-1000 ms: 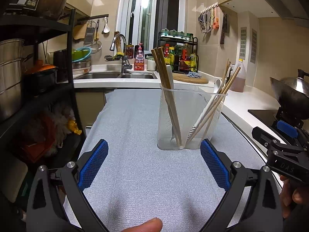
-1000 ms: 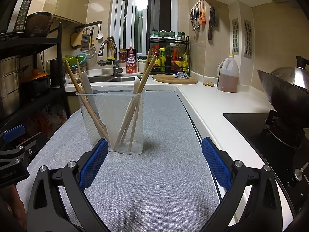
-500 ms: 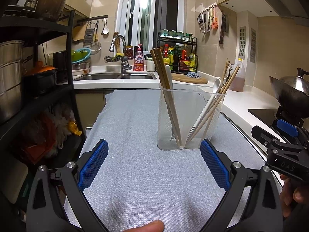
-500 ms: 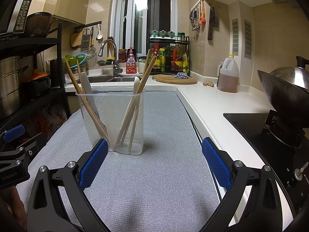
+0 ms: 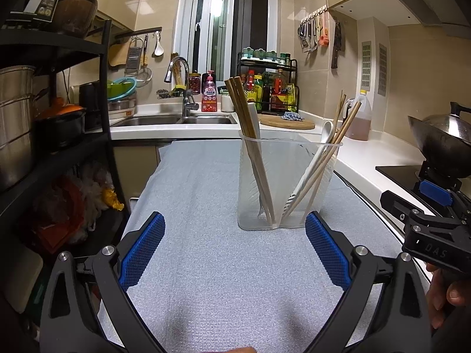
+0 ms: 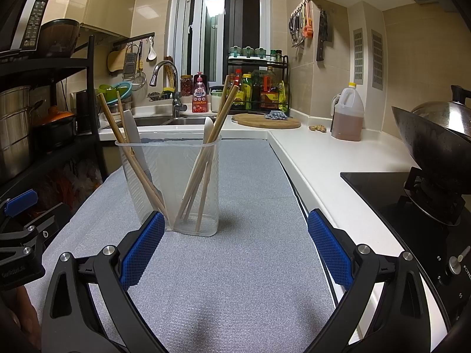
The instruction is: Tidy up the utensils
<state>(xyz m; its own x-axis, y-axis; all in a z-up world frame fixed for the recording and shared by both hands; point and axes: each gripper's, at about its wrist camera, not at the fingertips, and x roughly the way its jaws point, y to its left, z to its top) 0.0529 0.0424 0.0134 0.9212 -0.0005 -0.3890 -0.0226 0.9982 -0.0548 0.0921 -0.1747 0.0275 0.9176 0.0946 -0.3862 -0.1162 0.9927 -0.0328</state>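
While both stand spread wide and empty, the left hand-held gripper (image 5: 234, 251) and right hand-held gripper (image 6: 234, 251) risk little; a careless reach could tip the light clear holder (image 5: 287, 182), mid-tabletop (image 5: 206, 279), spilling its chopsticks (image 5: 248, 135), leaning left, and spoon (image 5: 322, 144), leaning right. Nothing has shifted since earlier frames.

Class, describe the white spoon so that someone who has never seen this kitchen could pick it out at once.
On the grey mat stands a clear holder split into two halves. The spoon leans in its right half, the stove side, bowl up among wooden chopsticks. It is the only white, round-ended piece there.
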